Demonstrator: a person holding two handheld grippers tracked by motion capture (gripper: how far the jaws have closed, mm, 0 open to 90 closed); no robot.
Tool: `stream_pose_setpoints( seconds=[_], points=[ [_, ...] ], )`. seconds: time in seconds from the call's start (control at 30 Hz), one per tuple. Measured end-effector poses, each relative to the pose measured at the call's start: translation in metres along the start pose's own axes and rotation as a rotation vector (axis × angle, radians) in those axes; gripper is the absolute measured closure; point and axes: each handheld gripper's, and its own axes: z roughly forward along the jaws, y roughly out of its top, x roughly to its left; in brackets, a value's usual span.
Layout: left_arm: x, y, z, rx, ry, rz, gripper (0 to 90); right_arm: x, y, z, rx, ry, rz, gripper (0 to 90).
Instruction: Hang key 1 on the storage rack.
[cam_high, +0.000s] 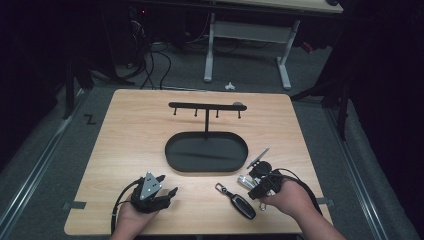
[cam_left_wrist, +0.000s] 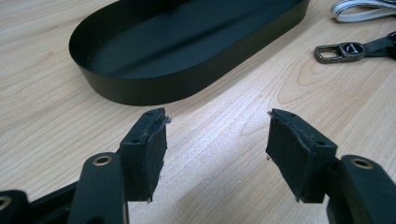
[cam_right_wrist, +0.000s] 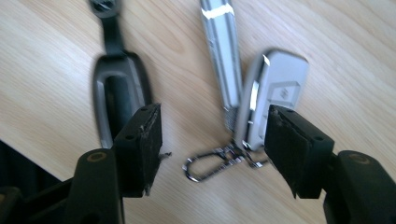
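Observation:
A black key stand has an oval tray (cam_high: 175, 150) and a hook bar (cam_high: 206, 106) on a post. A black key fob (cam_high: 243, 205) with a metal clasp (cam_high: 220, 188) lies near the front edge. Just right of it, my right gripper (cam_high: 256, 179) hovers open over a silver key fob (cam_right_wrist: 276, 91). That fob's strap (cam_right_wrist: 220, 51) and snap clip (cam_right_wrist: 205, 164) lie between the jaws, and the black fob (cam_right_wrist: 116, 88) is by the left jaw. My left gripper (cam_high: 167, 184) rests open and empty at the front left, facing the tray (cam_left_wrist: 187, 70).
The wooden table (cam_high: 130, 130) has bare surface to the left and behind the stand. The silver strap (cam_high: 258, 157) reaches toward the tray's right end. The black fob's clasp (cam_left_wrist: 340, 51) lies right of the tray. A white desk frame (cam_high: 247, 37) stands on the floor beyond.

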Motion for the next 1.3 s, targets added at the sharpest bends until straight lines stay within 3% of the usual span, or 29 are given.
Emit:
stream_pose_setpoints(
  seconds=[0.23, 0.57, 0.63, 0.67, 0.7, 0.73, 0.8, 0.83, 0.9, 0.93, 1.07, 1.1, 1.17, 1.2, 1.3],
  points=[
    [0.0, 0.0, 0.0, 0.005, -0.003, 0.002, 37.9, 0.02, 0.02, 0.007, 0.022, 0.037, -0.059, 33.9],
    [0.0, -0.001, 0.001, 0.014, -0.006, 0.01, 37.8, 0.045, 0.045, 0.03, 0.058, 0.062, -0.145, 45.0],
    [0.0, -0.001, 0.001, 0.017, -0.006, 0.012, 37.9, 0.046, 0.046, 0.031, 0.059, 0.06, -0.151, 45.0],
    [0.0, -0.001, 0.001, 0.017, -0.007, 0.011, 37.8, 0.05, 0.047, 0.032, 0.07, 0.054, -0.122, 45.0],
    [0.0, -0.001, 0.001, 0.017, -0.008, 0.012, 37.9, 0.046, 0.05, 0.035, 0.049, 0.046, -0.181, 45.2],
    [0.0, -0.001, 0.001, 0.019, -0.01, 0.013, 37.8, 0.051, 0.05, 0.035, 0.078, 0.044, -0.119, 46.3],
    [0.0, -0.001, 0.001, 0.02, -0.011, 0.016, 37.8, 0.05, 0.052, 0.039, 0.077, 0.049, -0.16, 47.4],
    [0.0, -0.001, 0.001, 0.02, -0.012, 0.017, 37.9, 0.054, 0.051, 0.039, 0.097, 0.051, -0.1, 48.1],
    [0.0, -0.001, 0.001, 0.018, -0.012, 0.016, 37.8, 0.047, 0.054, 0.043, 0.059, 0.048, -0.221, 50.5],
    [0.0, -0.001, 0.001, 0.018, -0.012, 0.016, 37.8, 0.053, 0.053, 0.042, 0.1, 0.049, -0.136, 51.5],
    [0.0, -0.001, 0.001, 0.021, -0.014, 0.018, 37.8, 0.054, 0.054, 0.045, 0.108, 0.045, -0.13, 55.4],
    [0.0, -0.001, 0.001, 0.022, -0.015, 0.019, 37.8, 0.053, 0.055, 0.045, 0.105, 0.044, -0.151, 56.5],
    [0.0, -0.001, 0.001, 0.022, -0.015, 0.02, 37.8, 0.057, 0.055, 0.046, 0.12, 0.04, -0.129, 59.4],
    [0.0, -0.001, 0.001, 0.024, -0.016, 0.021, 37.8, 0.056, 0.055, 0.048, 0.113, 0.039, -0.164, 60.7],
    [0.0, -0.001, 0.002, 0.021, -0.015, 0.023, 37.8, 0.056, 0.056, 0.049, 0.114, 0.027, -0.19, 63.8]
  ],
)
